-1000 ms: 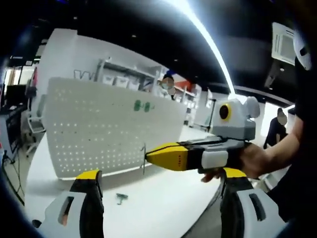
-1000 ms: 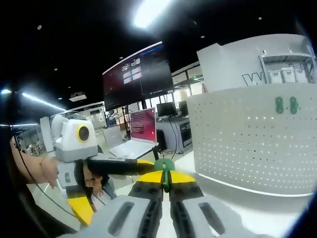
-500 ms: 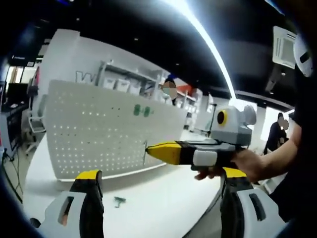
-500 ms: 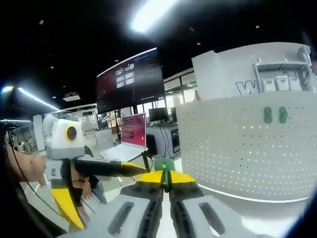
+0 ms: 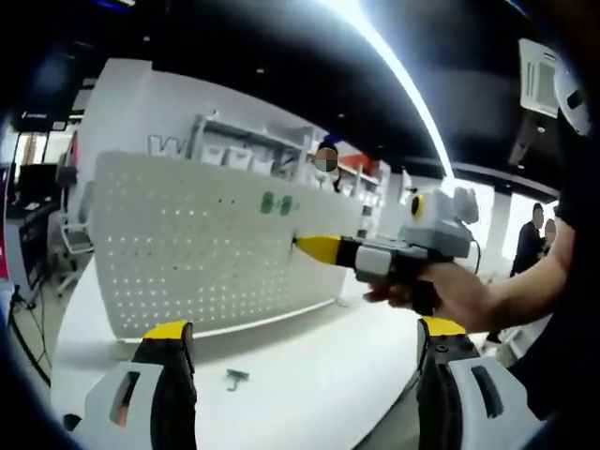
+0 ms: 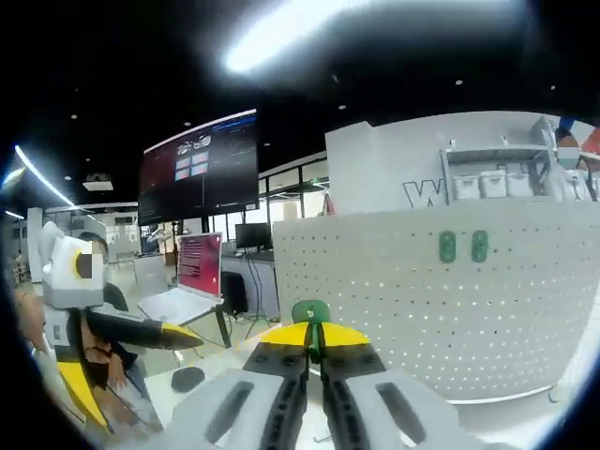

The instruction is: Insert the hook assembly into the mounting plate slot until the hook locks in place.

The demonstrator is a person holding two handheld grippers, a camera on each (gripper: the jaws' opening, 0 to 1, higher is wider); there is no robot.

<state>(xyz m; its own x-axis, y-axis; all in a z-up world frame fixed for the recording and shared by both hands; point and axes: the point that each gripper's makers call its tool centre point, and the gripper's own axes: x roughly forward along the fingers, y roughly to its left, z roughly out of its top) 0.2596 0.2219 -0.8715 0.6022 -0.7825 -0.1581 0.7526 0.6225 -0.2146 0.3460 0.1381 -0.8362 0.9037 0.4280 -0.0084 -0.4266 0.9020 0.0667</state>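
Observation:
A white perforated mounting plate [image 5: 206,253] stands upright on the white table [image 5: 309,375], with two green hooks [image 5: 277,202] seated in its upper part. My right gripper [image 5: 298,246] reaches in from the right, level with the plate's right side, and is shut on a green hook assembly [image 6: 309,312]. In the right gripper view the plate [image 6: 422,309] and its two hooks [image 6: 464,247] lie ahead and to the right of my right gripper [image 6: 316,330]. My left gripper [image 5: 305,328] hangs open with nothing between its jaws. A spare green hook [image 5: 234,378] lies on the table.
In the right gripper view my left gripper [image 6: 164,335] and a person's hand are at the far left. A laptop [image 6: 187,291] and a large wall screen [image 6: 202,169] stand behind. A dark round object [image 6: 187,378] lies on the table. People stand at the right [image 5: 534,244].
My right gripper has risen and moved toward the plate with the hook still in it. In its view the plate has slid toward the centre. The left gripper stays open.

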